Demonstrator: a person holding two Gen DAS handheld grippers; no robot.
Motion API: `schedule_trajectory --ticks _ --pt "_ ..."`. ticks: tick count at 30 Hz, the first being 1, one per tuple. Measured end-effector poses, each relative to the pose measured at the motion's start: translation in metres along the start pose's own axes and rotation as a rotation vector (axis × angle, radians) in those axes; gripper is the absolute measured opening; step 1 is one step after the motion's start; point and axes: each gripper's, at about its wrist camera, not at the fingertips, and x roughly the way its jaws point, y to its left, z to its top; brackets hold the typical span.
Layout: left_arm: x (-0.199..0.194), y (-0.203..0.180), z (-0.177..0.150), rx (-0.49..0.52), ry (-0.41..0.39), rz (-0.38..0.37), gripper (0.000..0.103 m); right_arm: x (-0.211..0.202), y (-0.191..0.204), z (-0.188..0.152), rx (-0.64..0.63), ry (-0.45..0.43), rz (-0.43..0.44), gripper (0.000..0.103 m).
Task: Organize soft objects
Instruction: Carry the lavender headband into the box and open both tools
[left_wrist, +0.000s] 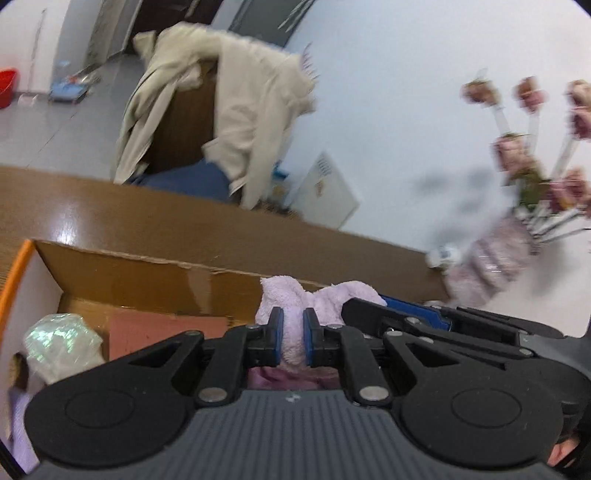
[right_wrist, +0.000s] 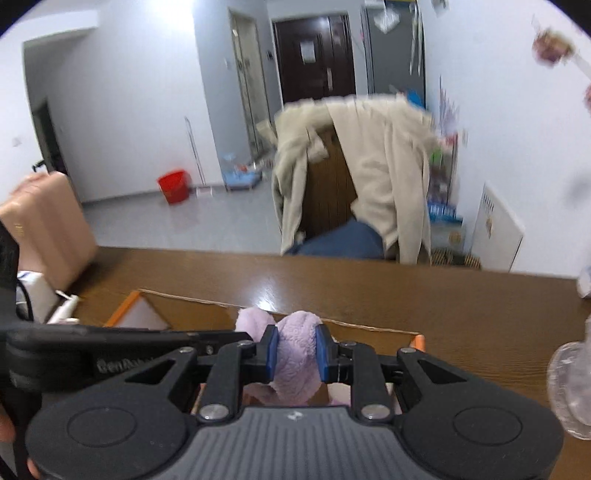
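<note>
Left hand-held gripper: pads pinched tight on lilac towel. Right hand-held gripper: clamped on same towel, wider bite. Towel held above cardboard box on wooden surface. Step, by judgement: carry/placement. Next: lower into box w/ both grips level, then release.

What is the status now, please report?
Left gripper and right gripper both shut on lilac towel. Towel above open cardboard box. Crinkled bag already inside.
</note>
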Motion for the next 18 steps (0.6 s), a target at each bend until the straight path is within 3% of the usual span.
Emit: schedule_trajectory --ticks 4,9,14,18 --pt "0.037 0.020 -0.005 0.000 0.068 0.069 0.010 0.055 -0.015 -0.004 0.052 0.088 0.032 0.020" --pt "0.037 0.021 -0.011 0.063 0.061 0.090 0.011 0.088 -0.015 -0.020 0.026 0.144 0.009 0.020" --pt "0.028 0.009 -0.008 0.117 0.044 0.111 0.017 0.082 -0.012 -0.017 0.041 0.143 -0.015 0.028" --pt "-0.010 -0.005 -0.005 0.178 -0.001 0.113 0.025 0.054 -0.010 -0.014 0.042 0.113 0.002 0.035"
